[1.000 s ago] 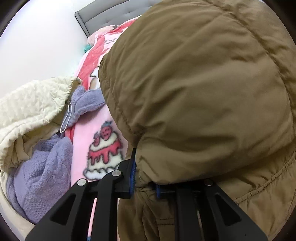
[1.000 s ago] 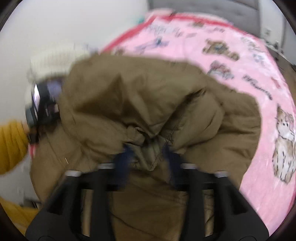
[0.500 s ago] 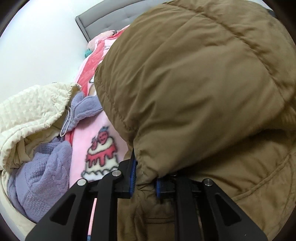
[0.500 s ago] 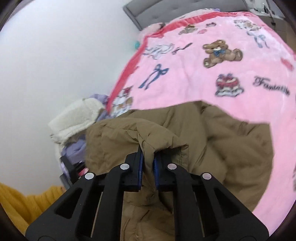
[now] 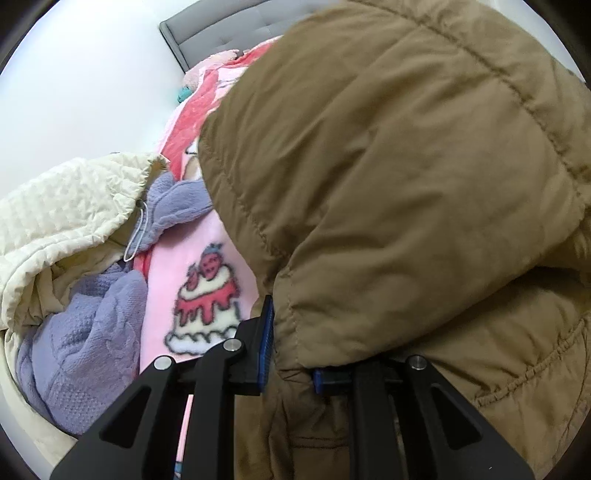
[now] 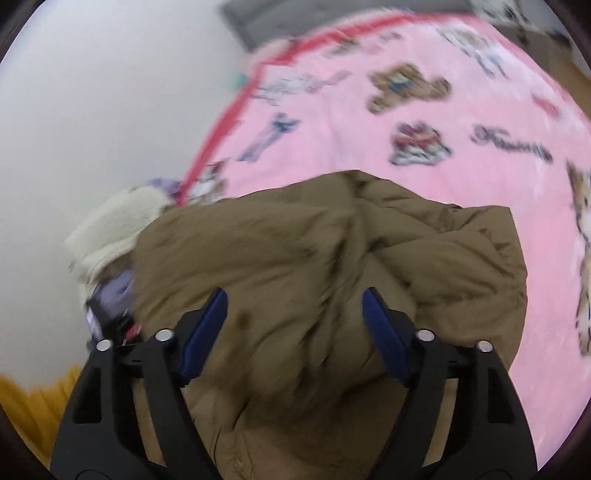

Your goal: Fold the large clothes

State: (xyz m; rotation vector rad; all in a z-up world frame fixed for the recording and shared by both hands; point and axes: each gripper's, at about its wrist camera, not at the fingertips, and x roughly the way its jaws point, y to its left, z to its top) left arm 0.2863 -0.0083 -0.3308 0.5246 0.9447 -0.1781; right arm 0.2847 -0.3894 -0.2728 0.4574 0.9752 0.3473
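Mostly pink blanket (image 6: pixel 461 92) on bed; grey headboard (image 5: pixel 207 26), seemingly, against white wall (image 5: pixel 92 92).

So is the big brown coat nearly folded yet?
Partly. The brown coat lies bunched on the pink blanket, one part doubled over. The left tongs pinch its edge; the right tongs are opening with nothing gripped. Left: flattening it, then the cream jacket and purple sweater.
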